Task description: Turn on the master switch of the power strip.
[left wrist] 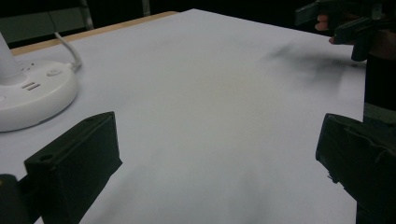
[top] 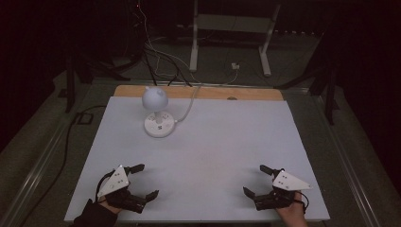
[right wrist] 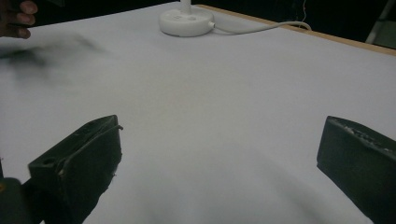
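Note:
A white desk lamp (top: 156,113) with a round base and globe head stands at the back left of the white table (top: 213,146); its base (left wrist: 32,95) lies left of my left jaws, and its base (right wrist: 186,21) sits far ahead in the right gripper view. My left gripper (top: 145,182) rests at the front left, open, nothing between its jaws. My right gripper (top: 255,180) rests at the front right, also open and empty. In its own view the left gripper (left wrist: 219,154) has bare table between its jaws. The right gripper (right wrist: 219,149) does too.
The lamp's white cable (top: 191,101) runs off the table's back edge to the floor. A wooden strip (top: 198,92) lines the far edge. Behind stand a white frame (top: 231,33) and dark floor cables. The other hand's gripper (left wrist: 348,23) is seen at the upper right in the left gripper view.

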Demonstrator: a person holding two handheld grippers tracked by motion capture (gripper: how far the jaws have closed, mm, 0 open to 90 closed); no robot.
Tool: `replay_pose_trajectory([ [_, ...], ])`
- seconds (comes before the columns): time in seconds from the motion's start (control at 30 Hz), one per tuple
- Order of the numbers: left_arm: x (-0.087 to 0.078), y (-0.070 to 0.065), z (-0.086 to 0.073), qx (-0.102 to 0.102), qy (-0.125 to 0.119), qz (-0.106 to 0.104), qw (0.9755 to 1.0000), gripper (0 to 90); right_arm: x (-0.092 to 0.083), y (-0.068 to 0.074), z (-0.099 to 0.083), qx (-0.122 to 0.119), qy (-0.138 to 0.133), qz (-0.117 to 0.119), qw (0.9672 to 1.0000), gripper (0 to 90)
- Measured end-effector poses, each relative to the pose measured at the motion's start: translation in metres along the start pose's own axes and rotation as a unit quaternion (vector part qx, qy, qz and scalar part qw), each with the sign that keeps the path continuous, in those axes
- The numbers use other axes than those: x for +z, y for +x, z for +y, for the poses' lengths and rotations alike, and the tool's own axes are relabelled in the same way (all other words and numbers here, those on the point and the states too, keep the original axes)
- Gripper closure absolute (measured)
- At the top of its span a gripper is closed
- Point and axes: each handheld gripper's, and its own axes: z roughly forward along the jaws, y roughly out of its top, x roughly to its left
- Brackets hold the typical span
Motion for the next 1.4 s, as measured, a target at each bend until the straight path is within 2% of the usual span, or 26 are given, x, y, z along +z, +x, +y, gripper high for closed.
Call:
replay_pose_trajectory([
  [0.3, 0.0, 0.0, 0.0, -0.001, 0.003, 0.0, 1.0, 0.2, 0.0, 0.0, 0.0, 0.001, -0.001, 0.005, 1.0, 0.0],
  [0.5, 0.001, -0.001, 0.0, 0.002, 0.007, -0.001, 1.0, 0.2, 0.0, 0.001, 0.001, -0.004, -0.001, -0.001, 1.0, 0.0],
  [0.67, 0.002, -0.001, 0.0, 0.0, 0.023, 0.006, 0.9997, 0.2, -0.001, 0.001, 0.001, -0.003, 0.0, 0.0, 1.0, 0.0],
  [0.87, 0.004, -0.004, 0.004, 0.003, 0.026, 0.017, 0.9995, 0.2, -0.001, 0.003, 0.002, -0.006, -0.005, -0.004, 1.0, 0.0],
  [0.97, 0.004, -0.004, 0.006, 0.002, 0.03, 0.015, 0.9994, 0.2, -0.002, 0.004, 0.002, -0.005, -0.005, -0.005, 1.0, 0.0],
  [1.23, 0.01, -0.007, 0.015, 0.004, 0.048, -0.007, 0.9988, 0.2, -0.003, 0.005, 0.002, -0.007, -0.004, -0.009, 0.9999, 0.0],
  [1.4, 0.011, -0.005, 0.021, 0.005, 0.053, -0.009, 0.9985, 0.2, -0.003, 0.005, 0.002, -0.007, -0.004, -0.011, 0.9999, 0.0],
])
